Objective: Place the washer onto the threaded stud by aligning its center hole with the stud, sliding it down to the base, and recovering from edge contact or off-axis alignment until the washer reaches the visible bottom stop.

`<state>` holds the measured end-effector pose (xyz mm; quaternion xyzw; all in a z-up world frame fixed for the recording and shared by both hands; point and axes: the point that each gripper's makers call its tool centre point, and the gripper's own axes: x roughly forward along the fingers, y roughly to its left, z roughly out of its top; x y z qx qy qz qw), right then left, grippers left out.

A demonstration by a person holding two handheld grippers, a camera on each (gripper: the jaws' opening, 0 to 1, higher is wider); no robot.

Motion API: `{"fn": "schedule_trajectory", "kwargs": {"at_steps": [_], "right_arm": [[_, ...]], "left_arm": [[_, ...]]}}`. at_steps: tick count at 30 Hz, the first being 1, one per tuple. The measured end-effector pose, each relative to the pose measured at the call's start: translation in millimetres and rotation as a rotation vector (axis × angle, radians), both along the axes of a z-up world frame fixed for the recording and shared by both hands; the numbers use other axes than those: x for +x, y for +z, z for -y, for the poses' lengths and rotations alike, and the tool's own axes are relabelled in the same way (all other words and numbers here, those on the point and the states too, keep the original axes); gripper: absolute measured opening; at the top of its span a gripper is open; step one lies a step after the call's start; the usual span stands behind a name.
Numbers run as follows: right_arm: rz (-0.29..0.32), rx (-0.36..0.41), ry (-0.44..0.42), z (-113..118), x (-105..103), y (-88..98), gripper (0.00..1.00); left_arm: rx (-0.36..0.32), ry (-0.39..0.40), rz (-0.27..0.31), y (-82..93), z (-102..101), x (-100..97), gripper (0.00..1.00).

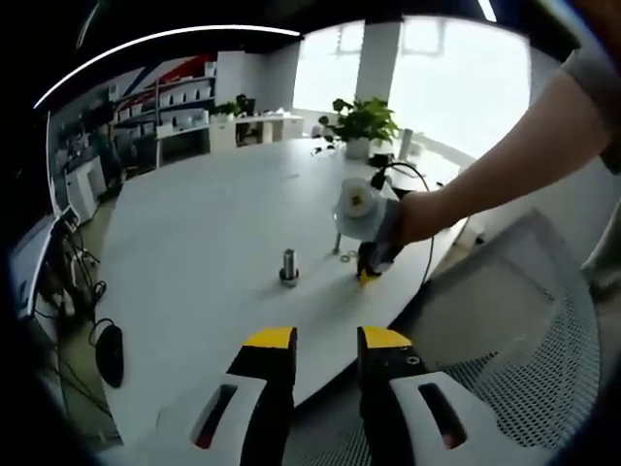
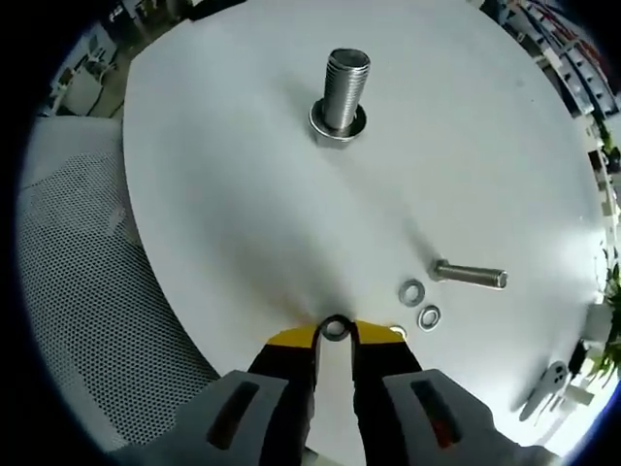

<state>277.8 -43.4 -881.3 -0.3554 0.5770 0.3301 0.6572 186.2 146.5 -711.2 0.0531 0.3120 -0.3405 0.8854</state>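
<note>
- Yellow-tipped right tongs (image 2: pixel 335 335) are pinched nearly closed on a small washer (image 2: pixel 335 328), gripping it by its rim so the center hole stays free for the stud.
- Threaded stud (image 2: pixel 343 90) stands upright on the white tabletop (image 2: pixel 223 194), well apart from the washer I'm holding, straight ahead along my jaws. It rises from a wider collar at its foot, which I take to be the bottom stop.
- Two spare washers (image 2: pixel 420 303) lie flat just to the side of my tips, nearly touching each other, with a loose bolt (image 2: pixel 471 275) on its side just beyond them. Looks like a little parts pile kept close to the pickup spot.
- From the left gripper view, my right tongs (image 1: pixel 370 275) are tip-down at the tabletop edge, low enough that the washer looks like it's at or just off the surface. Can't tell which.
- Left tongs (image 1: pixel 325 340) hover off the tabletop edge, parted with a clear gap and nothing in them. I'd say they're parked out of the way, since this is a one-hand job.
- My guess at the next bit: lift, carry over to the stud, keep the washer level. Holding by the rim means it could tilt and catch on the threads.
</note>
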Motion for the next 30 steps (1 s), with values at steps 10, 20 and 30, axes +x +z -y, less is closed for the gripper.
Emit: {"fn": "schedule_trajectory", "kwargs": {"at_steps": [10, 20, 30], "right_arm": [[-0.009, 0.003, -0.013, 0.3, 0.5, 0.2, 0.15], [-0.01, 0.038, -0.088, 1.2, 2.8, -0.4, 0.15], [0.038, 0.025, -0.165, -0.3, 1.7, 0.2, 0.15]], "left_arm": [[0.001, -0.013, -0.013, -2.4, 2.0, -2.0, 0.22], [-0.003, -0.006, -0.012, -1.8, 1.2, -0.9, 0.22], [-0.006, -0.005, -0.008, -1.0, 1.2, -0.6, 0.22]]}}
